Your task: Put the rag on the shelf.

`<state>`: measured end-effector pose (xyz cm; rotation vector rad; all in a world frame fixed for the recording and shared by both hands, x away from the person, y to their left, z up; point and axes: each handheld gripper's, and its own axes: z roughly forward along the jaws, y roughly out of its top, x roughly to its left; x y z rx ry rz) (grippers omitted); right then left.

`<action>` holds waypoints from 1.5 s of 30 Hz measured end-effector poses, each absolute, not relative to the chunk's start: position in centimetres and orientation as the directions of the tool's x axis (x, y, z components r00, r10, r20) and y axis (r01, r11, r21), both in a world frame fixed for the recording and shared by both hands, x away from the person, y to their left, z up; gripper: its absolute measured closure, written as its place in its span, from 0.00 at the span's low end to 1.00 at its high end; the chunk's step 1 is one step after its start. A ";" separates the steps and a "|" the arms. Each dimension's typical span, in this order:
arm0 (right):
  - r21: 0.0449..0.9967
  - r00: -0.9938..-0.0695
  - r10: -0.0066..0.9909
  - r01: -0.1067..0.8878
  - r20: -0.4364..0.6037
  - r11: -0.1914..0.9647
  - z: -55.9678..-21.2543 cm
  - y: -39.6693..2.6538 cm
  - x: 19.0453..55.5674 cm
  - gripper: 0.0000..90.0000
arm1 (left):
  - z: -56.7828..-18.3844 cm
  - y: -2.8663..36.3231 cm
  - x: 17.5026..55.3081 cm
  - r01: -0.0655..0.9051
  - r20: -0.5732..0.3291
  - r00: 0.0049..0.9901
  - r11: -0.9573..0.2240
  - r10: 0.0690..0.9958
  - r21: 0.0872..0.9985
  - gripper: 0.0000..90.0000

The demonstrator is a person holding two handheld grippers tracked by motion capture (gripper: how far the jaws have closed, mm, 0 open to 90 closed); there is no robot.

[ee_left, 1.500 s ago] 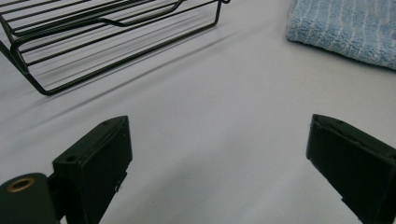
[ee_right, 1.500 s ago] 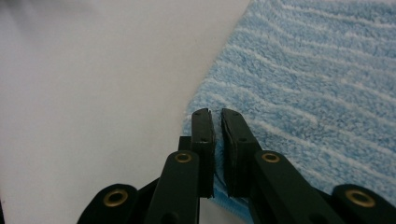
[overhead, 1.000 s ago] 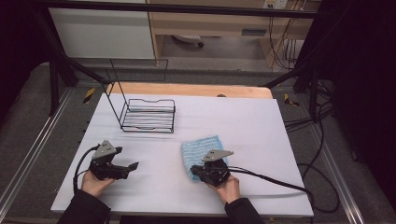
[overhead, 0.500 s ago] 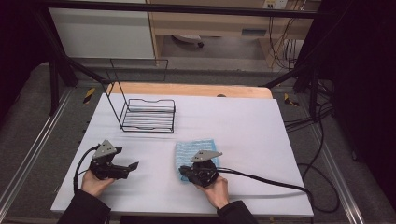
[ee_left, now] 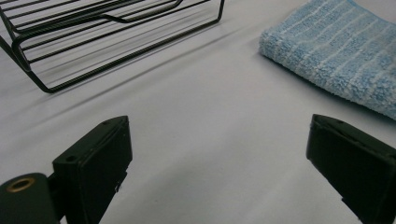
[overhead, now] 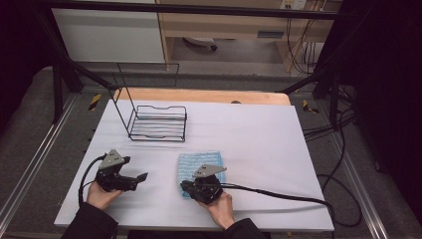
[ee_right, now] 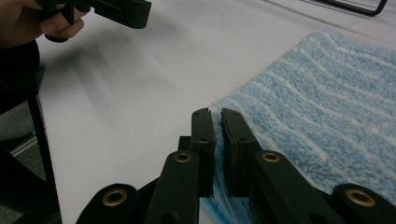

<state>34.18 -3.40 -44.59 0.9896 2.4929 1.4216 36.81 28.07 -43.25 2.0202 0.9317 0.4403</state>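
- On the counter (overhead: 278,144) lie one blue towel (overhead: 200,163) and one black wire rack (overhead: 158,123); two claws are at work, one in each hand.
- The right claw (overhead: 185,186) is clenched on the towel's near edge: in the right gripper view its jaws stand almost together with a thin fold of blue cloth pinched between them, the rest of the towel spreading ahead and to the right of the jaws.
- The left claw (overhead: 143,177) is released, jaws wide apart over bare counter; the towel lies ahead to its right, the rack ahead to its left.
- The towel is folded terry, pale blue with lighter stripes.
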 end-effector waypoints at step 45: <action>0.808 -0.688 0.705 0.507 0.171 0.299 -42.9 -15.9 37.6 0.04 | -42.3 25.3 37.0 0.475 -0.051 0.654 -0.358 0.755 0.804 0.07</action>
